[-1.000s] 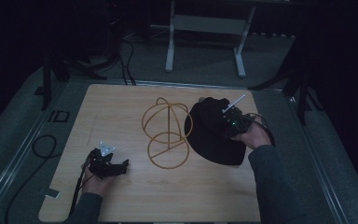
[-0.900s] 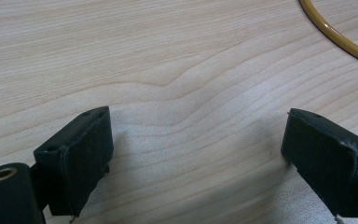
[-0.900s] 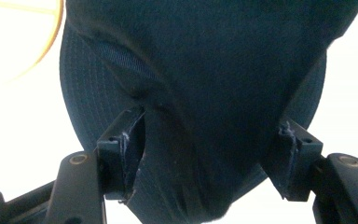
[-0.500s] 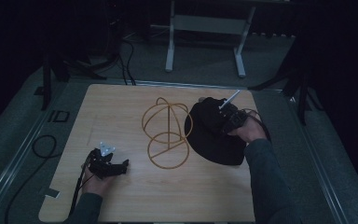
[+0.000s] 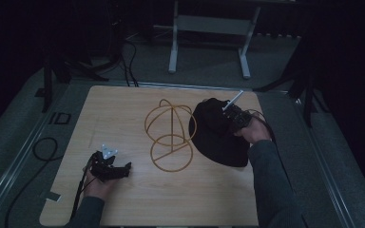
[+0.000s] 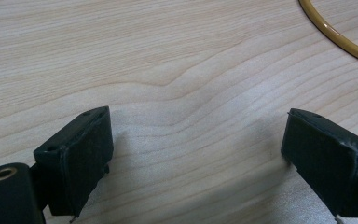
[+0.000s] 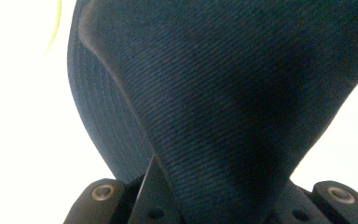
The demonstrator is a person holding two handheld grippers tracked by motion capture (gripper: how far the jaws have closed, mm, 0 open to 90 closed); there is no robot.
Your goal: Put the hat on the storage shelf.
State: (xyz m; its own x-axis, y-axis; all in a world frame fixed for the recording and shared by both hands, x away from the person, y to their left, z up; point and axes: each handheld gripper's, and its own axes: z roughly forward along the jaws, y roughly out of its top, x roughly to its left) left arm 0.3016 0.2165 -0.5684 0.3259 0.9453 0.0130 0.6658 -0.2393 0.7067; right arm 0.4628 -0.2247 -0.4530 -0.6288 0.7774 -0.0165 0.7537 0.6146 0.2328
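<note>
Dark twill cloth, a black cap or hat (image 5: 217, 135) by the look of its curved brim edge, lies on the right half of the pale wooden desk (image 5: 123, 109). Right tongs (image 5: 231, 118) sit over its far part and, in the right gripper view, are pressed together on a raised fold of the fabric (image 7: 223, 102), which bunches up from between the jaws. Just left of the cap stands a gold wire frame (image 5: 170, 135) of hoops and struts, its near ring flat on the desk; cap edge and frame look touching or nearly so, cannot tell which. Left tongs (image 5: 116, 168) rest low at the near left, well apart from both things, jaws spread with bare wood between them in the left gripper view, a bit of gold ring (image 6: 335, 35) at the top right corner. Risks, as judgement: the pinch takes a soft fold only, so the cloth may slide out if lifted fast; a trailing brim could catch the light frame and drag or tip it.
</note>
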